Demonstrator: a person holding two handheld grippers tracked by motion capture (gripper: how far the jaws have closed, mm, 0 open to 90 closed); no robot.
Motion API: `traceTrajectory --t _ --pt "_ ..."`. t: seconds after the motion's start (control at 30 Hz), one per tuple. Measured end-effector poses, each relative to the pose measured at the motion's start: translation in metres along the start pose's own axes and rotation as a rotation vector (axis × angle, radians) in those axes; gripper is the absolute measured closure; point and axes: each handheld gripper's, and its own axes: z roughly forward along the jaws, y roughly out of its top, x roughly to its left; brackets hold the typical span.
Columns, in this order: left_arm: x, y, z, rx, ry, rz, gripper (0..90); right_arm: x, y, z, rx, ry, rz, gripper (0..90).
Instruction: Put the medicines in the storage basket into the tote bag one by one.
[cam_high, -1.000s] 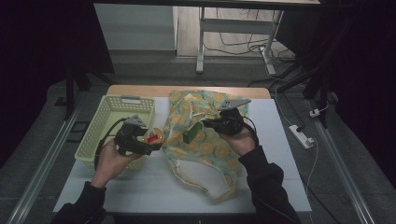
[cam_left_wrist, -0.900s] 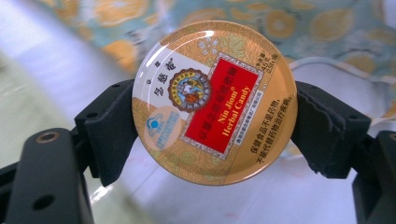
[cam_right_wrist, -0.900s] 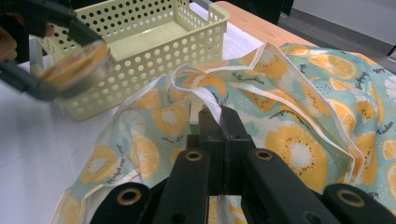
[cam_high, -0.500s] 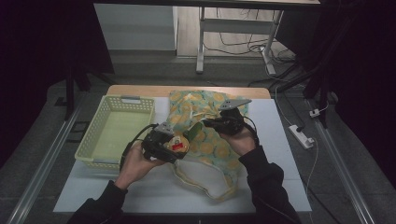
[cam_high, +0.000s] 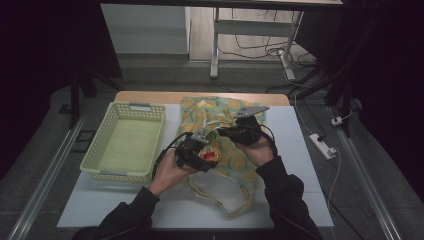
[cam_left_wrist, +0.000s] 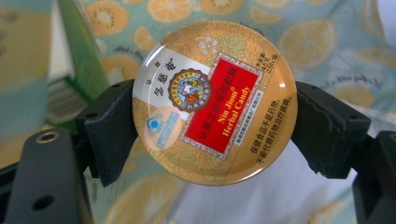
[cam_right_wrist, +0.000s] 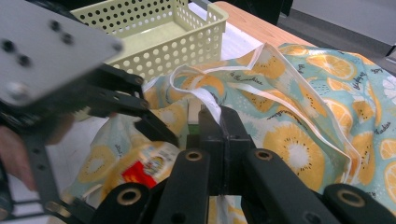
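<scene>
The left tool (cam_high: 200, 152) clamps the round candy tin (cam_left_wrist: 214, 95) by its rim at frame centre, above the fruit-print bag (cam_high: 220, 112). The right tool (cam_right_wrist: 219, 122), pinched on the bag's edge (cam_right_wrist: 210, 105), should probably lift it wider before the tin goes in.

Round tin (cam_left_wrist: 214, 100) — gold with a red label; bag (cam_high: 227, 112) — pale teal, orange-slice print; basket (cam_high: 150, 116) — pale yellow-green.

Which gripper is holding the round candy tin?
The left gripper: its jaws clamp the tin by its edges. The right gripper pinches the bag's rim instead.
</scene>
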Motion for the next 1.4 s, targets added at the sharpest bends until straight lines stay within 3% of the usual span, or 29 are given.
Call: traceTrajectory --t 0.57,0.97,1.17,1.27,1.4 --pt "0.003 0.011 0.037 -0.01 0.049 0.015 20.5 -0.001 -0.001 0.0 0.002 -0.005 0.001 89.4" --pt "0.008 0.012 0.057 -0.006 0.16 0.041 19.2 -0.004 -0.002 0.0 0.008 -0.01 0.007 89.4" --pt "0.006 0.012 0.055 -0.015 0.141 0.04 11.7 -0.004 -0.002 0.0 0.009 -0.009 0.007 89.4" --pt "0.004 0.013 0.05 -0.021 0.103 0.04 10.7 -0.004 -0.002 -0.001 0.007 -0.01 0.007 89.4" --pt "0.003 0.014 0.04 -0.034 0.023 0.017 9.8 -0.004 -0.001 -0.001 0.002 -0.008 0.007 89.4"
